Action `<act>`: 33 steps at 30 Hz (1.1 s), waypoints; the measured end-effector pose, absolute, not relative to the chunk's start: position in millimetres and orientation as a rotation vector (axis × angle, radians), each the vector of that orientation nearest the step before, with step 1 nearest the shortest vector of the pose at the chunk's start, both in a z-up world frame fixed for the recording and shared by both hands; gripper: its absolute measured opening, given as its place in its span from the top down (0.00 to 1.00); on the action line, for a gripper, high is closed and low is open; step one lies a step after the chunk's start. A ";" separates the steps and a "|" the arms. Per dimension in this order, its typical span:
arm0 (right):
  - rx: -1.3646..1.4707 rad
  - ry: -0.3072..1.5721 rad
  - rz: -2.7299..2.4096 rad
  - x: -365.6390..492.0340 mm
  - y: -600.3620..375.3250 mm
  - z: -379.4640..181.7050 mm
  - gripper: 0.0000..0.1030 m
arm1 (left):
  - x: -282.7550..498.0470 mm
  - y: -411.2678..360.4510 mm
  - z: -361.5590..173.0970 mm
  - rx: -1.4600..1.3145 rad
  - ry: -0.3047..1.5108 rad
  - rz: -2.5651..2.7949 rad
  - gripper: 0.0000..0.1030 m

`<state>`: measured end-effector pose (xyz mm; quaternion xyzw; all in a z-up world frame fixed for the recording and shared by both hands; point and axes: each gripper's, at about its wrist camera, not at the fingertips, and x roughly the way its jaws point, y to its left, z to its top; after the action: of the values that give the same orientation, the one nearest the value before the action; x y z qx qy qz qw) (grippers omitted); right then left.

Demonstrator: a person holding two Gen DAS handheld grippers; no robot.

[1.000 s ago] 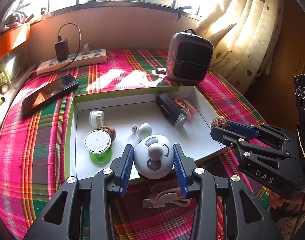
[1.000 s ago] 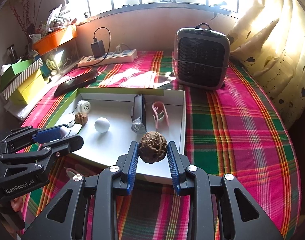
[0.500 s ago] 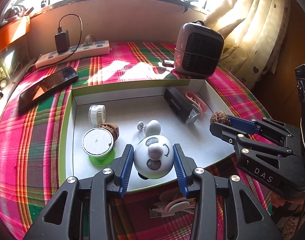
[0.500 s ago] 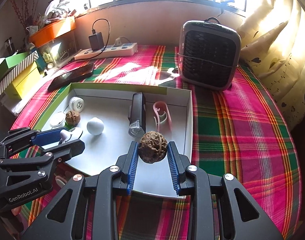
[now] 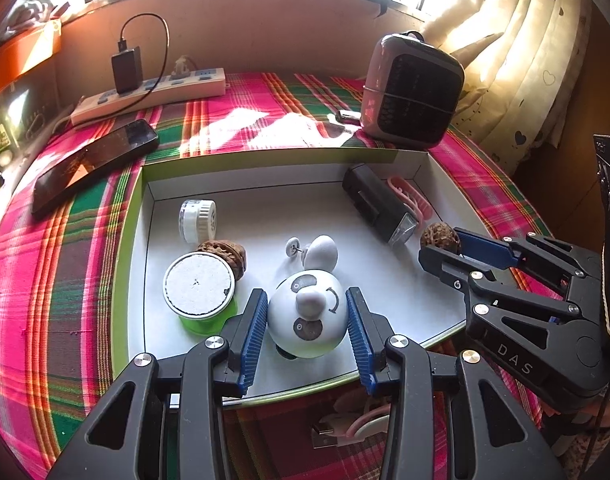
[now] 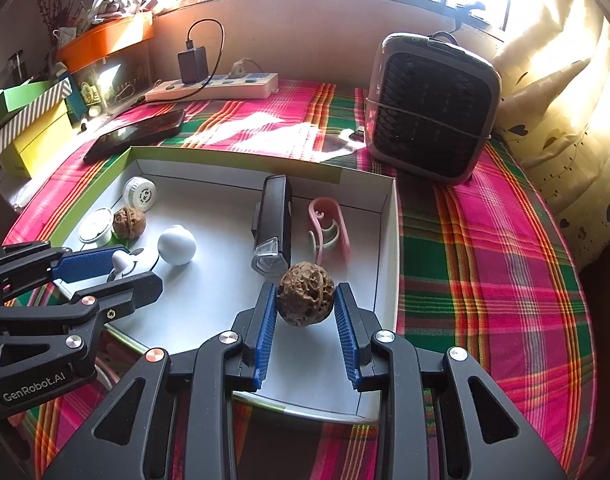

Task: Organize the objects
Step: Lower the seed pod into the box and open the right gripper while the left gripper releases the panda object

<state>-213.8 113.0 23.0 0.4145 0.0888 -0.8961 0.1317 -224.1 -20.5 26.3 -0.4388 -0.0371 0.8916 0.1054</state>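
Right gripper [image 6: 305, 310] jaws clamped on wrinkled brown walnut [image 6: 305, 300], held above the right front part of the shallow white cardboard tray [image 6: 389, 248], beside the black bike light [image 6: 273, 224]. Left gripper [image 5: 307, 316] jaws grip round white panda-face toy [image 5: 307, 314] over the tray's near edge. Both drops look straight down.

Black skeletal left gripper [image 5: 307, 320] and right gripper [image 6: 305, 312], ribbed blue fingers [image 5: 253, 336], silver screws, white lettering.
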 end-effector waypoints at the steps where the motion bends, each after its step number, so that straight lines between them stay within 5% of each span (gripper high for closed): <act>1: 1.200 0.267 -2.605 -213.9 112.0 22.4 0.70 | -224.5 -20.7 25.9 -1.294 -0.112 2.626 0.63; 33: 1.210 0.282 -2.615 -212.6 107.7 21.3 0.70 | -226.2 -23.3 24.3 -1.320 -0.139 2.609 0.63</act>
<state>-212.6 107.7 21.3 0.4147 0.0968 -0.8964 0.1227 -226.2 -23.3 24.3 -0.4482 -0.0474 0.8862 0.1072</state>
